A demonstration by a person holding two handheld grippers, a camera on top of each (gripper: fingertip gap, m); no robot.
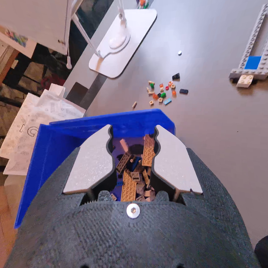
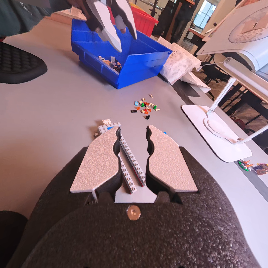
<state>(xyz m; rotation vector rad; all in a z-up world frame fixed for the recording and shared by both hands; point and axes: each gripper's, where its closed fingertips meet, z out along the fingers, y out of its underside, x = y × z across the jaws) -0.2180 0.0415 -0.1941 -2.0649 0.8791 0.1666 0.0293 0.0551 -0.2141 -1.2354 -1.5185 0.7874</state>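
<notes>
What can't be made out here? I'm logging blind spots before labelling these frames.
- Blue bin floor, left wrist view: mostly covered by the open left gripper.
- Grey brick frame, right wrist view: partly under the open right gripper.
- Small loose bricks: too small to identify.

Two wrist cameras, each looking forward along its own claw

The left view hangs close above the open blue plastic bin (image 1: 81, 130), facing steeply down; the right view sits low over the grey counter (image 2: 58, 116), looking across at that bin (both share the scattered small bricks (image 1: 161, 91)).
</notes>
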